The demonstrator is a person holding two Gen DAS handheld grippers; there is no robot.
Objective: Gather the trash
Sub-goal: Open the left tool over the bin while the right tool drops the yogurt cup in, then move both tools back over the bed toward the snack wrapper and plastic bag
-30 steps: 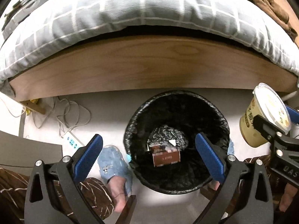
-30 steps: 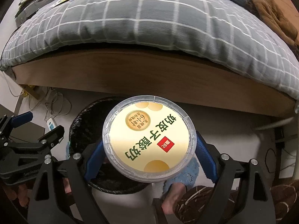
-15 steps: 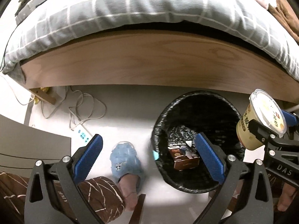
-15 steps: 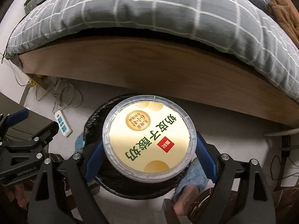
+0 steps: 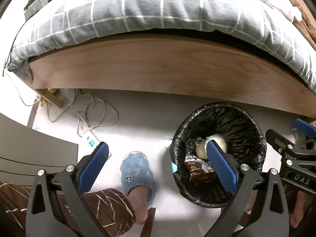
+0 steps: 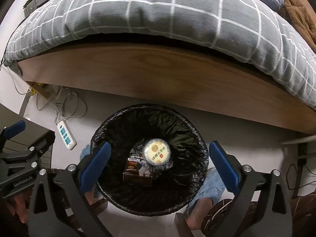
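A round bin with a black liner point(image 6: 110, 134) stands on the floor by the bed. Inside it lies the yellow-lidded yogurt cup point(image 6: 157, 151) beside a brown carton point(image 6: 136, 174). My right gripper point(image 6: 158, 162) hangs over the bin, its jaws opening wide, nothing between the pads. In the left wrist view the bin point(image 5: 246, 118) sits at the right, with the cup point(image 5: 201, 148) and carton point(image 5: 199, 171) partly behind a blue pad. My left gripper point(image 5: 158, 169) is open and holds nothing, above the floor and the bin's left rim.
The wooden bed frame point(image 6: 158, 75) with a grey checked duvet point(image 6: 158, 13) runs behind the bin. A white power strip point(image 6: 66, 135) and loose cables point(image 5: 94, 108) lie on the floor at the left. The person's feet in blue slippers point(image 5: 136, 171) stand on either side of the bin.
The right gripper has let go of the yogurt cup, which now lies in the bin. The left gripper has shifted left, so the bin sits further right in its view.
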